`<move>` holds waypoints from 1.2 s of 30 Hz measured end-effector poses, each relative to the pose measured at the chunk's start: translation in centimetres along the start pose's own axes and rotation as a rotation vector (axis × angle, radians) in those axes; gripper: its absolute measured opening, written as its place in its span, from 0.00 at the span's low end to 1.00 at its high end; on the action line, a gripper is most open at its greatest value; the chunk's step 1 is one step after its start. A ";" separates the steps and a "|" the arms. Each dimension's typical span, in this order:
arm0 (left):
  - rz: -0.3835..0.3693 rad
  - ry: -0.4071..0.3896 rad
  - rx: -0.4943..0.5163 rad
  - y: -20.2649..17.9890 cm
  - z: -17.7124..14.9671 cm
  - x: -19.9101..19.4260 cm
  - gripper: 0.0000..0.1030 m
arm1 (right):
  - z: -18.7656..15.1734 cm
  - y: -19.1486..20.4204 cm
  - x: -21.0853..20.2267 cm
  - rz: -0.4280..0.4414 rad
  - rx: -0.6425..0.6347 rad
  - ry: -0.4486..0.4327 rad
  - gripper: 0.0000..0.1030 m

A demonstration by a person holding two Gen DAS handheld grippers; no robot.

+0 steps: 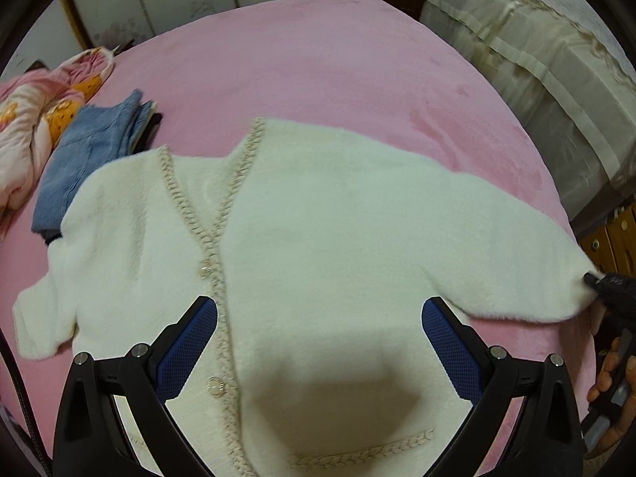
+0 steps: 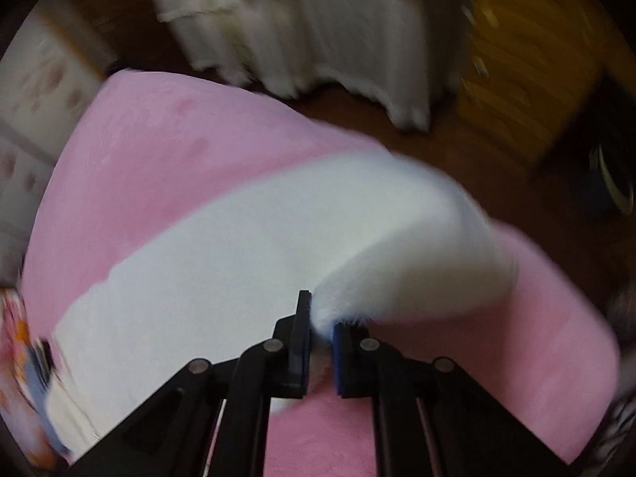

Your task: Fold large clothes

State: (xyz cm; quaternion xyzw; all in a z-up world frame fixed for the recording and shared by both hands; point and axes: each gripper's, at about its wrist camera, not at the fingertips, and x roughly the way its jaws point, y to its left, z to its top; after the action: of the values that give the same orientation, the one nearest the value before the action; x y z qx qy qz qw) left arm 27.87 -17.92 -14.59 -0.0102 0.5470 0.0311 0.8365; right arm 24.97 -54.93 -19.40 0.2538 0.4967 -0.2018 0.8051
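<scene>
White cardigan (image 1: 318, 238): spread front-up on pink blanket (image 1: 318, 59). Left gripper (image 1: 318, 330): 2 fingers wide apart above its front. Right gripper (image 2: 321, 330): clamped on sleeve end (image 2: 397, 278). Folded blue garment (image 1: 87, 151): beside cardigan.

Far side: bare pink bed (image 1: 318, 67) is lying open beyond the white cardigan (image 1: 318, 218).
Left side: a folded blue garment (image 1: 91, 151) and a flowered quilt (image 1: 35, 119) are crowding the bed's edge.
Right side: a cream-draped piece of furniture (image 1: 536, 79) is standing near the bed.
Between left tongs (image 1: 318, 338): fingers are gaping wide over the cardigan.
Right tongs (image 2: 322, 318): pinching the sleeve (image 2: 397, 238), which is arching over bare bed.
</scene>
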 end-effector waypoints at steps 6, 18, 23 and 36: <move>0.039 -0.019 -0.119 6.8 -0.6 -1.2 0.99 | -3.0 13.7 -8.1 0.214 -0.484 -0.193 0.08; 0.017 0.039 -0.362 22.9 -3.2 0.5 0.99 | -22.4 30.5 -6.9 0.393 -1.036 0.078 0.41; -0.112 0.085 -0.356 23.8 -3.9 3.2 0.99 | -25.4 28.7 -5.8 0.388 -0.977 0.196 0.41; -0.138 0.213 -0.273 21.1 -1.6 13.8 0.15 | -24.8 24.1 -3.5 0.314 -0.829 0.258 0.41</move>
State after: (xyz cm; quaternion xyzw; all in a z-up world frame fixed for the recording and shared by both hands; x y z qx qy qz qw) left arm 30.57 3.59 -27.52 -0.1645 0.6212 0.0462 0.7648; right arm 20.08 -20.53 -20.61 0.0055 0.5873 0.1715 0.7909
